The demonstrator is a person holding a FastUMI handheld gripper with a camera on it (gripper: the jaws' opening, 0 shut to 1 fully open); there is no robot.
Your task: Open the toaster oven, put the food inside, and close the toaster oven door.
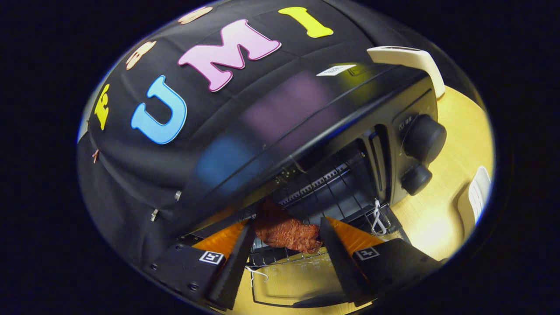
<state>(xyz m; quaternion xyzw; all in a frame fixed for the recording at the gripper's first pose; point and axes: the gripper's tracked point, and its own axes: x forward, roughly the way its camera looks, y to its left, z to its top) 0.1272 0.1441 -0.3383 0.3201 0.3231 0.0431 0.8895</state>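
Wooden table (442,210), light tone, bare patch showing. White ridged object (474,199) lies on the table, partly cut off, type unclear. Cream plastic piece (409,59) sticks up higher in the view; cannot tell what it is. Black cloth wall (131,175) behind, with small metal pins (154,214) along a seam. White string loop (377,218) hangs just ahead, near the table.

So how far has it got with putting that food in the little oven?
Done, it seems: the toaster oven is open, its door folded down below the jaws, and the brown piece of food lies on the wire rack at the oven's mouth. In hand: the gripper is open, its jaws apart on either side of the food, not pressing it. Left: withdrawing and closing the door.
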